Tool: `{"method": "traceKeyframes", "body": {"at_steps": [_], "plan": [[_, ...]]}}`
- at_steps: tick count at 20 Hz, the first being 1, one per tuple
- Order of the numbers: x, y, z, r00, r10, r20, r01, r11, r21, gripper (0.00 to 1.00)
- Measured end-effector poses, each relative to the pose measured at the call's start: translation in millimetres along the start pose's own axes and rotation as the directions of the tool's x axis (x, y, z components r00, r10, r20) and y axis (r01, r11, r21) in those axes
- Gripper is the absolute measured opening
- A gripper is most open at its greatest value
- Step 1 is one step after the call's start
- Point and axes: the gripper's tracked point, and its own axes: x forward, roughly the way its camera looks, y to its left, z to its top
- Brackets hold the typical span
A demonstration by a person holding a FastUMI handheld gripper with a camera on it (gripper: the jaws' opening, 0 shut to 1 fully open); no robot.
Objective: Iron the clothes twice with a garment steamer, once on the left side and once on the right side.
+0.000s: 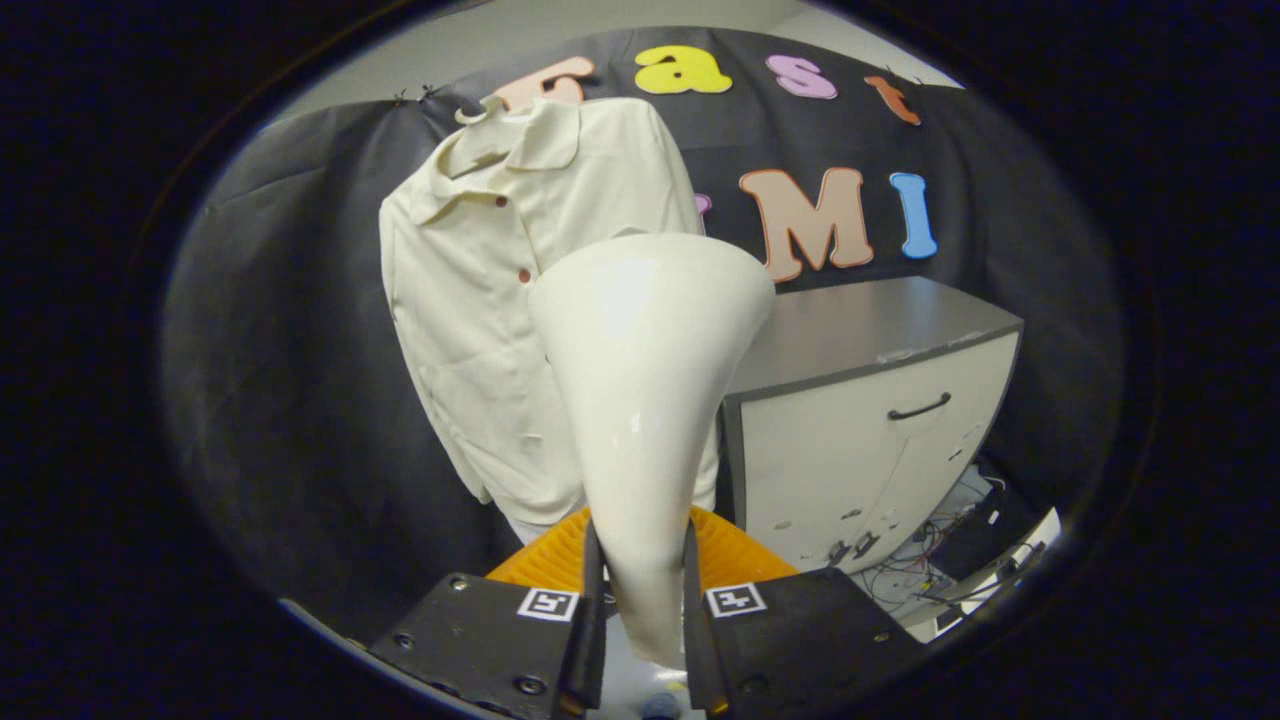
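The gripper [643, 590] is clamped on the steamer [645, 400], whose head rises just ahead of the fingers, short of the shirt [470, 300] hanging beyond, so both passes seem yet to come.

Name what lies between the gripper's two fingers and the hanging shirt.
The garment steamer: the gripper is shut on its narrow handle, and its wide head rises in front of the cream shirt, in the gripper view.
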Motion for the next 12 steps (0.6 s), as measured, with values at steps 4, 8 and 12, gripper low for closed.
{"method": "traceKeyframes", "body": {"at_steps": [4, 8, 12], "plan": [[-37, -17, 25, 0.997, 0.016, 0.078, -0.018, 1.000, 0.025, 0.32], [-76, -40, 48, 0.991, 0.018, 0.134, -0.022, 0.999, 0.026, 0.32], [-112, -73, 61, 0.983, 0.026, 0.183, -0.034, 0.999, 0.042, 0.32]]}}
